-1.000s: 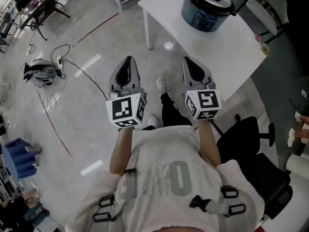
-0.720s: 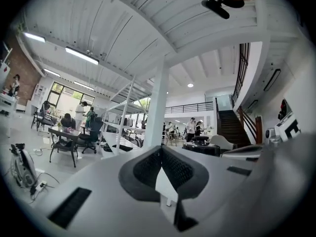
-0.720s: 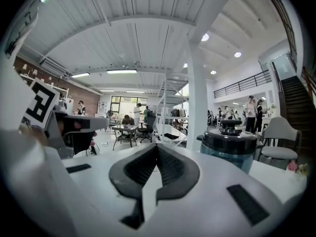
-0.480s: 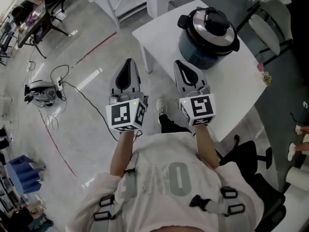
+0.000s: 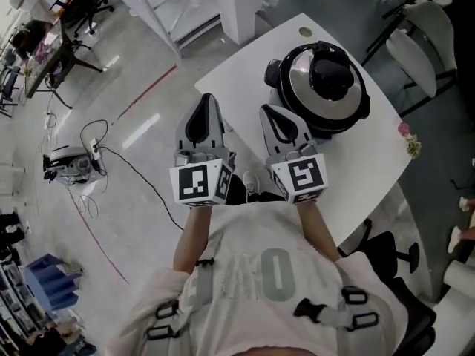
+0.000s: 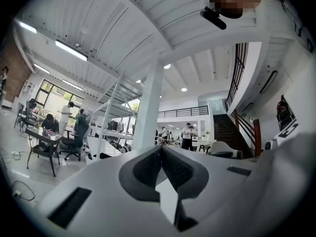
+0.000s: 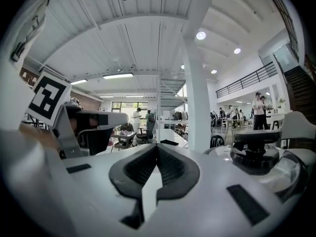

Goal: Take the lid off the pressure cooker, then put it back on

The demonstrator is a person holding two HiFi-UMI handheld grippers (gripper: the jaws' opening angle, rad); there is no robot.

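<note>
A dark pressure cooker (image 5: 318, 91) stands on a white table (image 5: 371, 162), its steel lid (image 5: 297, 73) with a black knob (image 5: 330, 76) in place. My right gripper (image 5: 269, 110) is shut and empty, its tip just left of the cooker's near side. My left gripper (image 5: 208, 99) is shut and empty too, above the table's left corner and the floor beside it. In the right gripper view the jaws (image 7: 157, 147) are pressed together and the lid's knob (image 7: 256, 144) shows at the right. The left gripper view shows shut jaws (image 6: 161, 149) and only the hall beyond.
A white post (image 5: 241, 6) and a white rack (image 5: 167, 10) stand behind the table. A black office chair (image 5: 390, 262) sits to my right, white chairs (image 5: 423, 35) at the far right. Cables and a headset (image 5: 70, 162) lie on the floor at the left.
Both grippers, still shut, have travelled forward towards the table. The cooker has come from the top of the head view to just beyond the right gripper's tip.
</note>
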